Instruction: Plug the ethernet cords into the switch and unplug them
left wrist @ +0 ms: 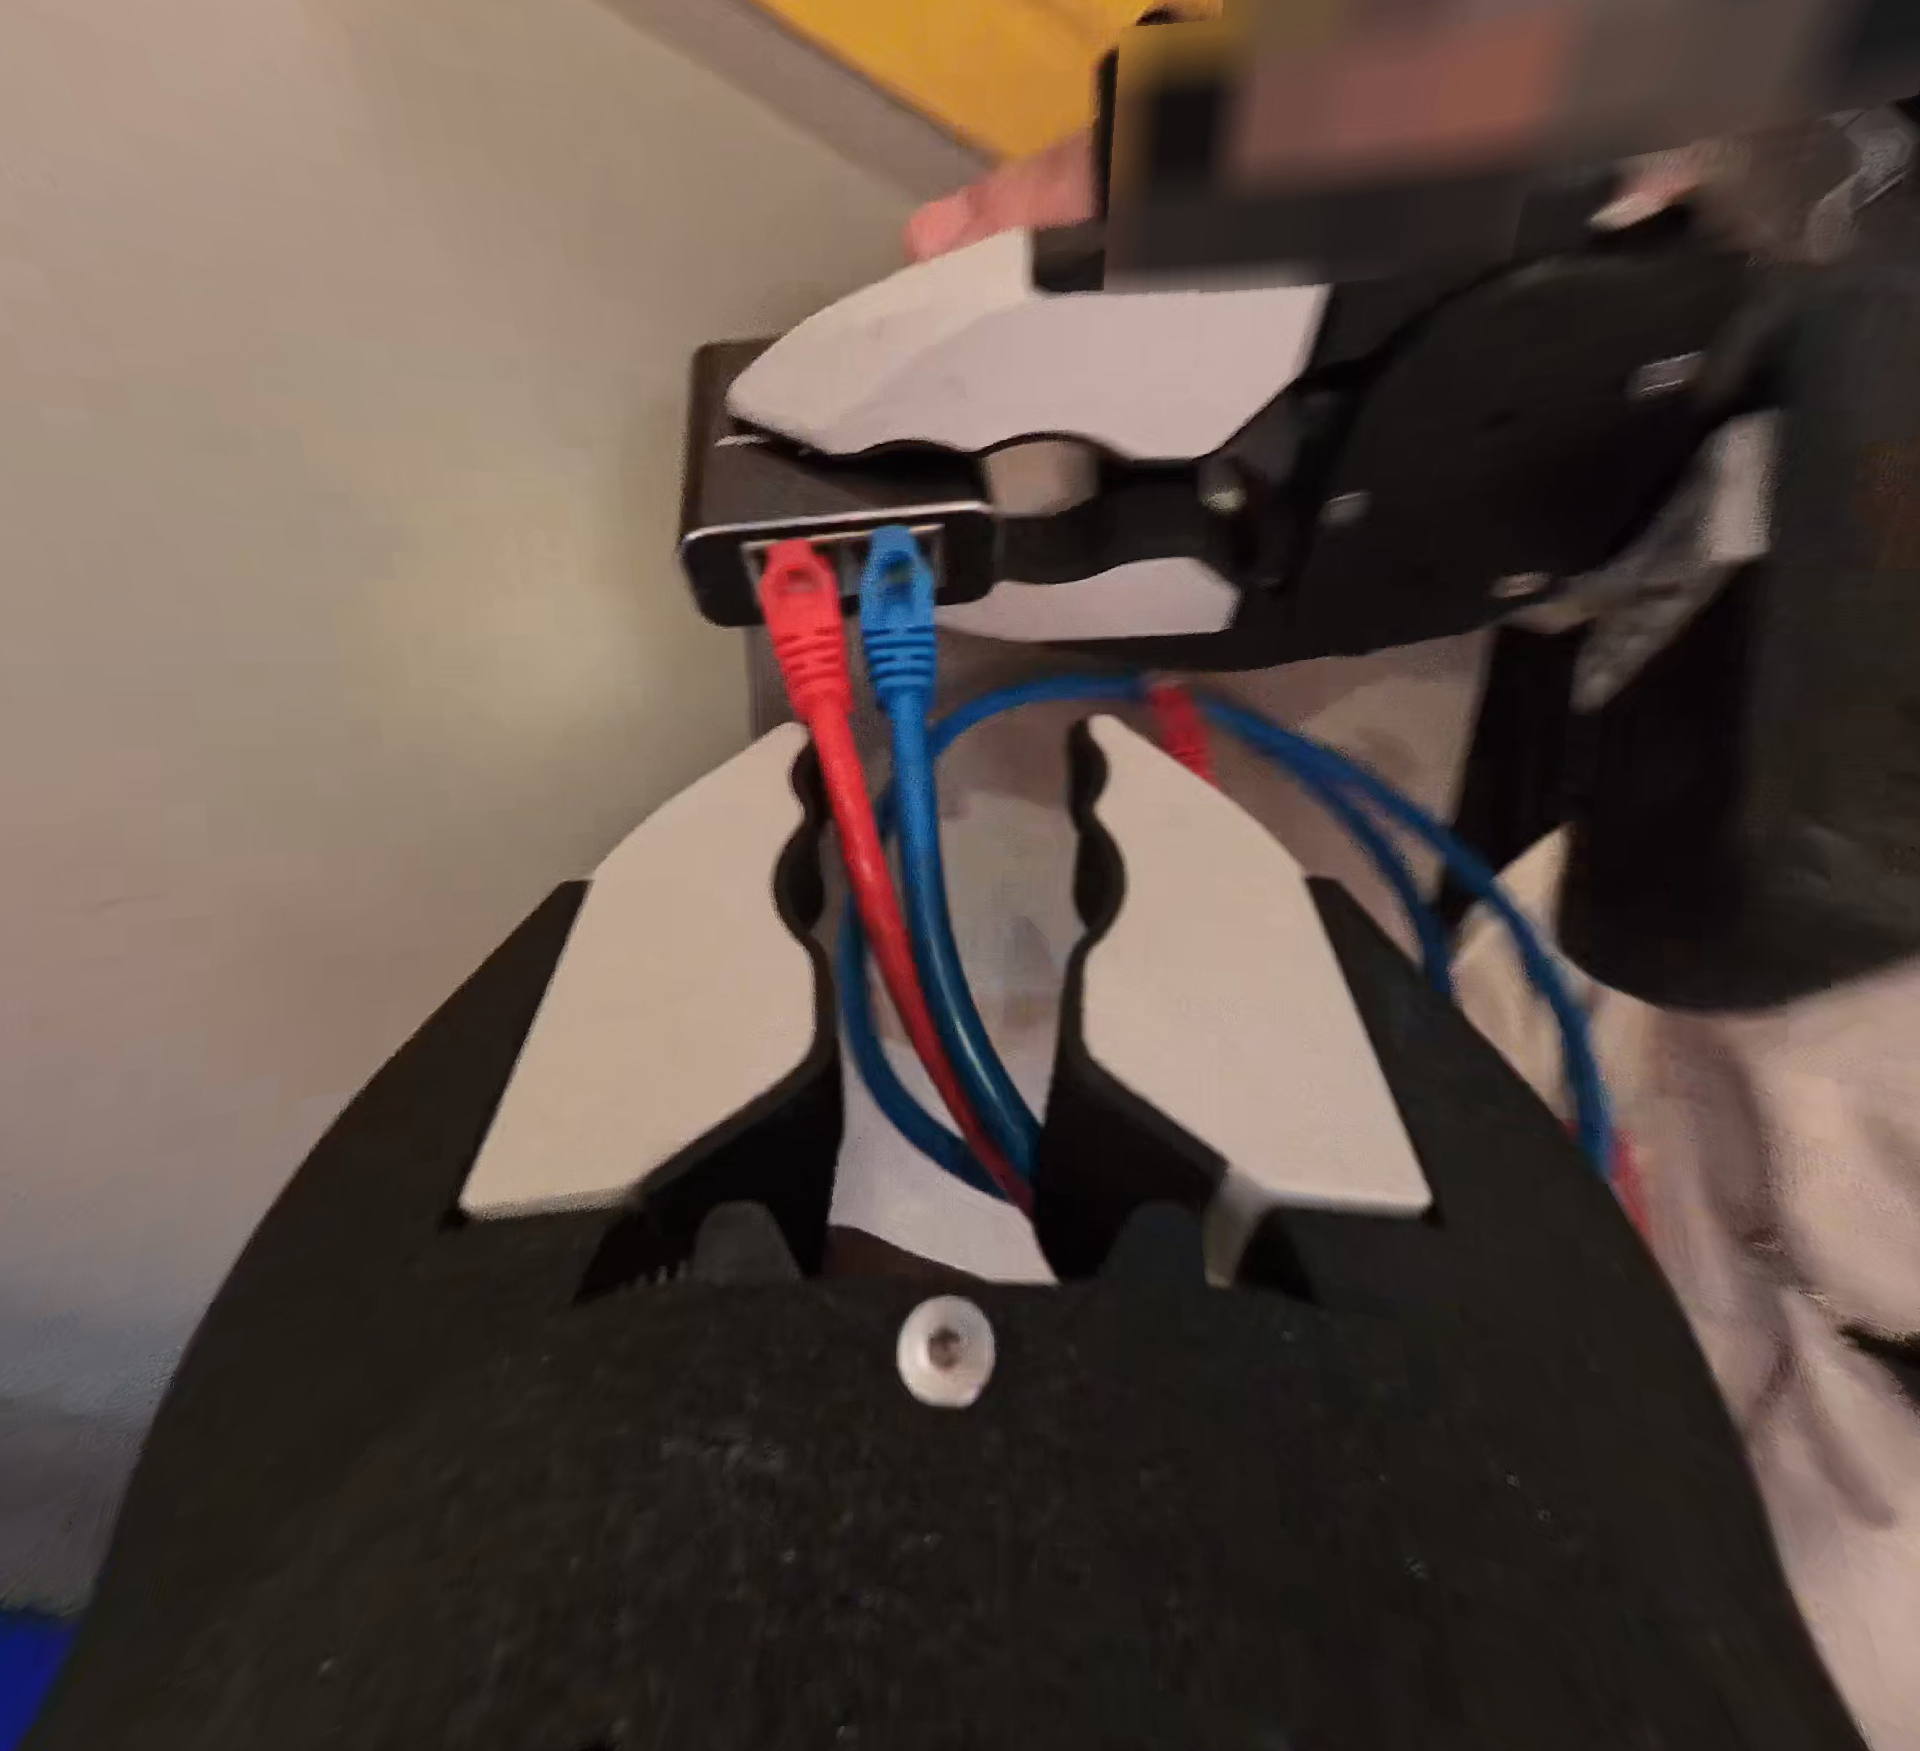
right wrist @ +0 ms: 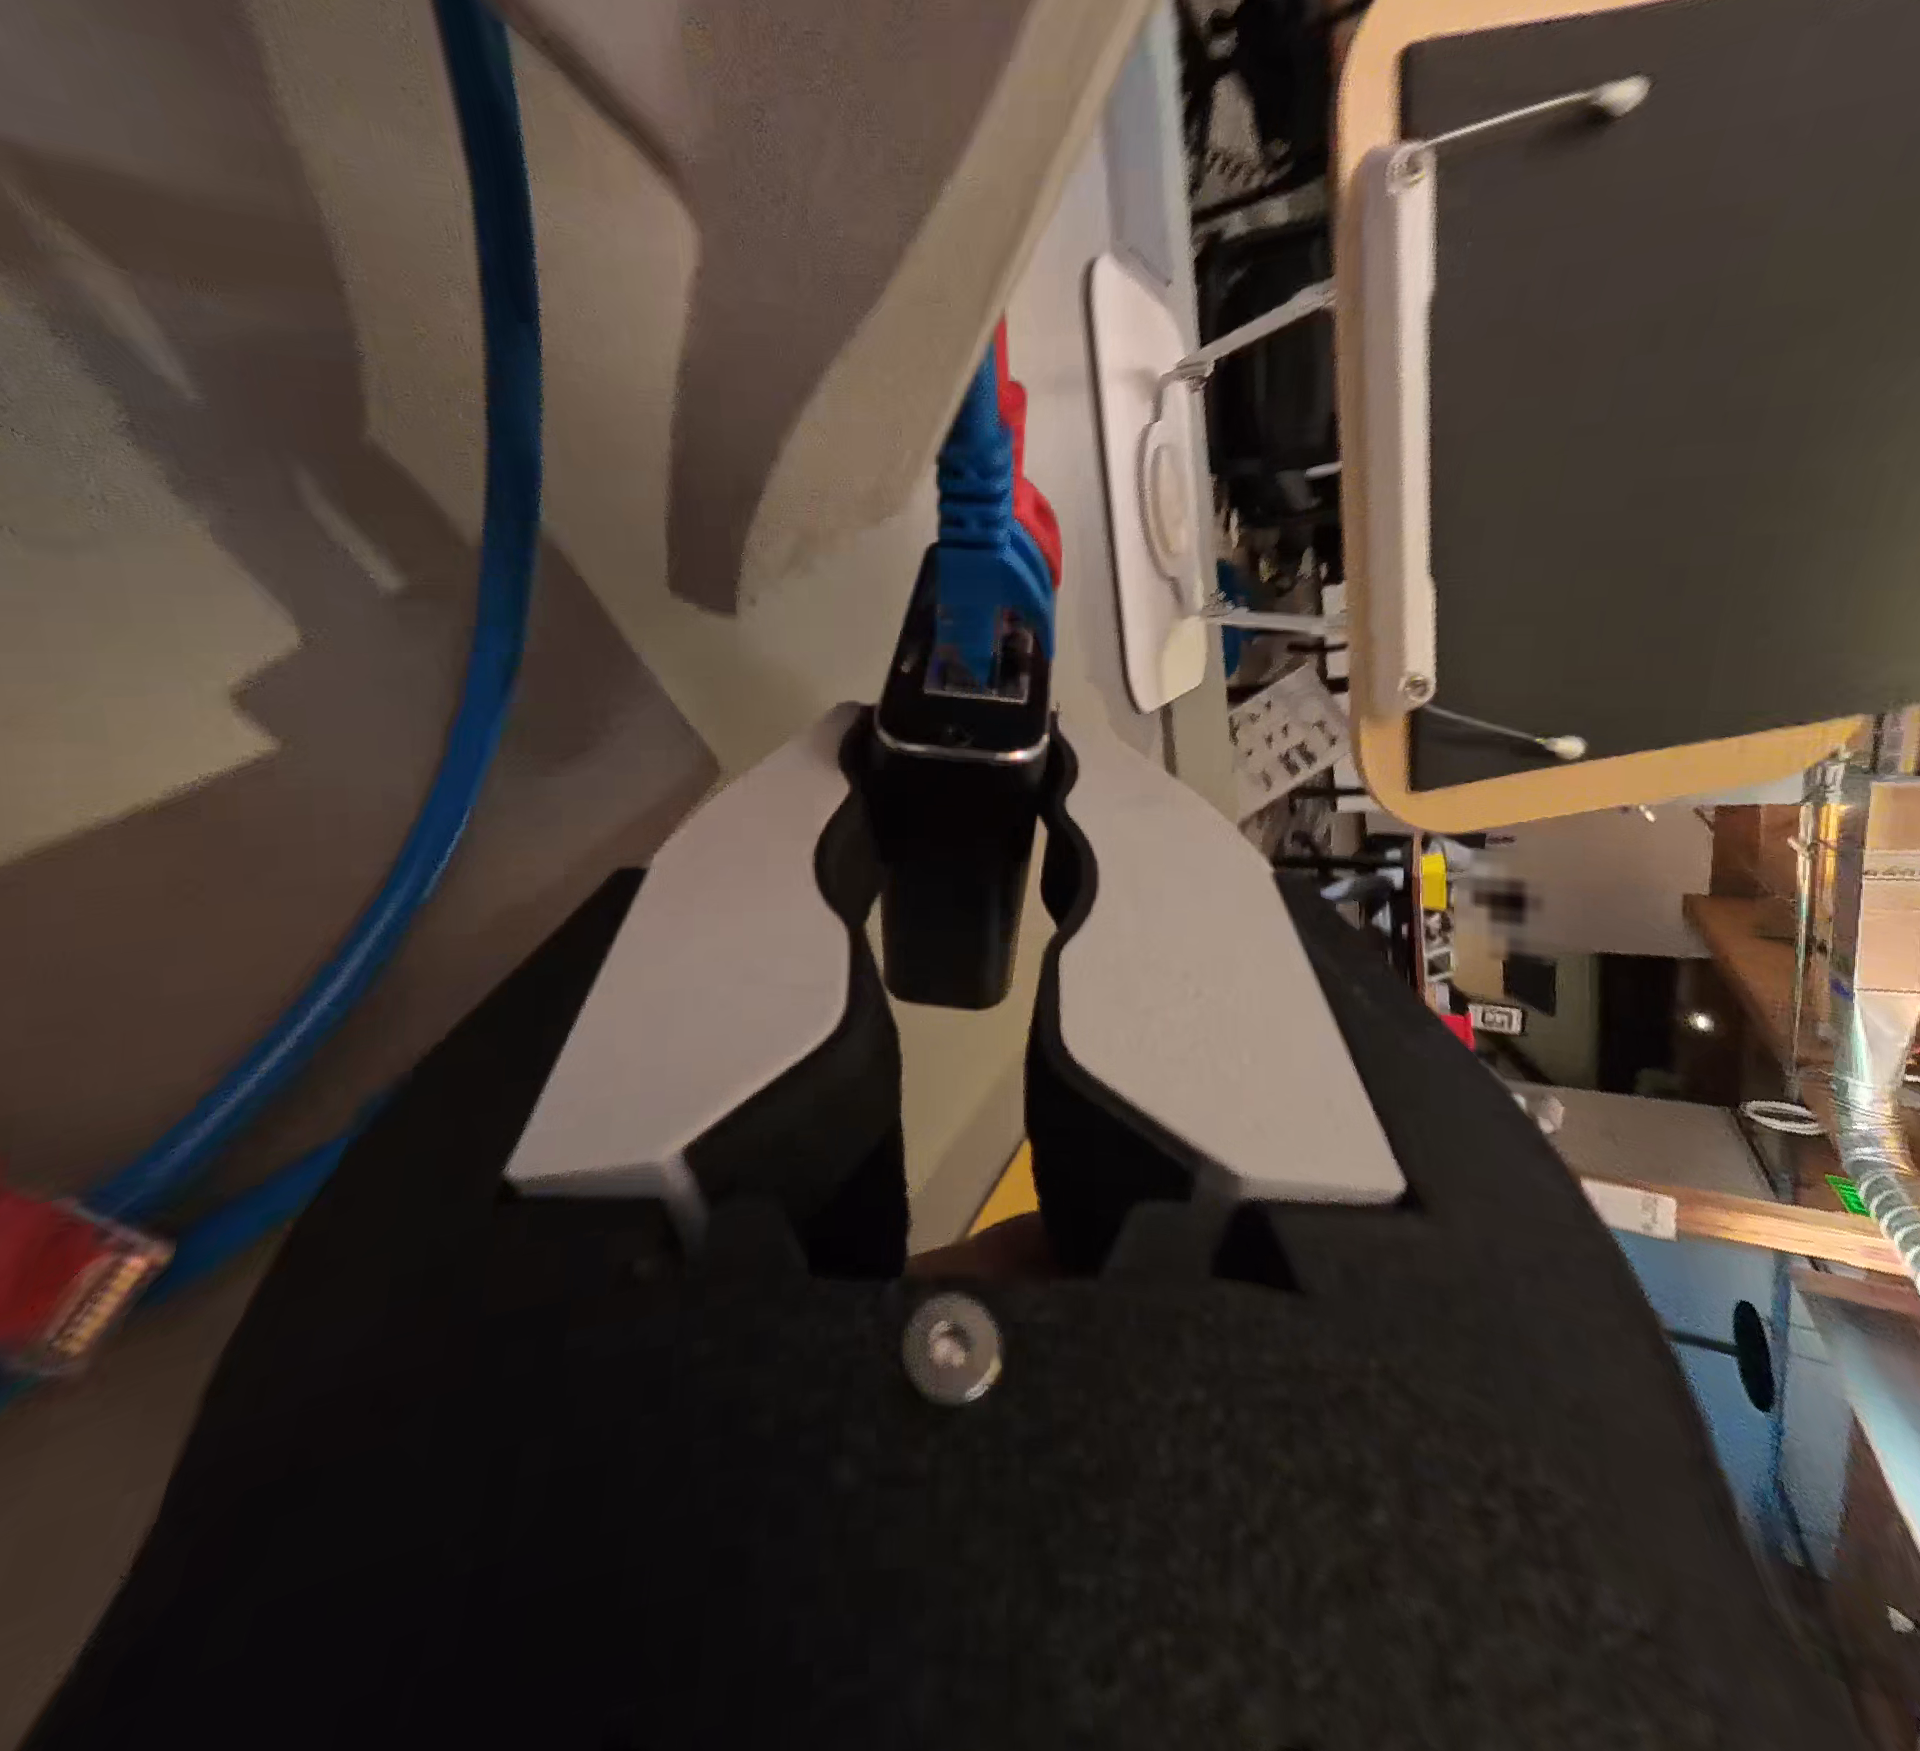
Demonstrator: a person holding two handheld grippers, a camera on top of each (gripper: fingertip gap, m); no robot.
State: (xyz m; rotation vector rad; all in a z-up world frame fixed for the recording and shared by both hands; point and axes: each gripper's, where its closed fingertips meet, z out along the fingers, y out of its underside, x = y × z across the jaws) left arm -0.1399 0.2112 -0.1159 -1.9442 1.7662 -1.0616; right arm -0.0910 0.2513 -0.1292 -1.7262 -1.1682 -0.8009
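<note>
Both plugs sit seated in the black switch at frame centre, red cord beside blue cord — plugging looks done, unplugging remains. The right gripper clamps the switch body; the left gripper stands spread, cords running loose between its fingers. Only the right wrist view shows a free red plug at lower left.
</note>
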